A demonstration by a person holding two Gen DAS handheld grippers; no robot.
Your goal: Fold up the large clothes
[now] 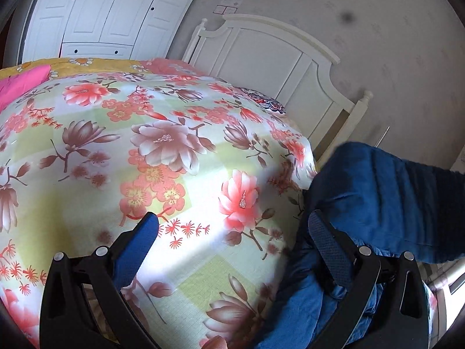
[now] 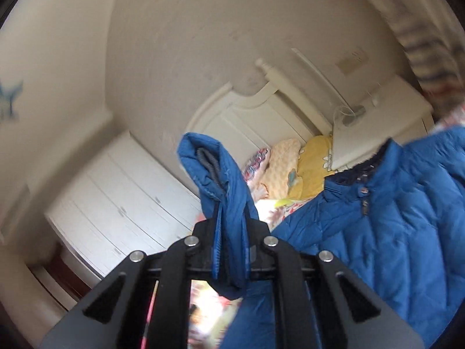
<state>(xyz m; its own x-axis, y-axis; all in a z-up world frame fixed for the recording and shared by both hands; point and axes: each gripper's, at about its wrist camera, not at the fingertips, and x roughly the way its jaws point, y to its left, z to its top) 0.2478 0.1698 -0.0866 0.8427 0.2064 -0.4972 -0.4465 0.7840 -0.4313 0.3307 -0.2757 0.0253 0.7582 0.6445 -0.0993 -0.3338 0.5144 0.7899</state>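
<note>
A blue quilted jacket (image 2: 392, 226) lies on a bed covered by a floral quilt (image 1: 162, 151). My right gripper (image 2: 231, 224) is shut on the jacket's sleeve (image 2: 215, 174), whose cuff with a grey inner lining stands up beyond the fingers. The right wrist view is tilted and blurred. In the left wrist view my left gripper (image 1: 232, 229) is open above the quilt. Its blue-padded left finger (image 1: 139, 241) is over the flowers, and its right finger (image 1: 328, 241) is against the jacket (image 1: 392, 197) at the quilt's right side. Nothing sits between the left pads.
A white headboard (image 1: 276, 58) stands at the far end of the bed with pillows (image 2: 308, 163) in front of it. A white wardrobe (image 1: 96, 8) fills the far left wall. Pink cloth (image 1: 20, 84) lies at the quilt's left edge. A white nightstand (image 2: 377, 128) stands beside the bed.
</note>
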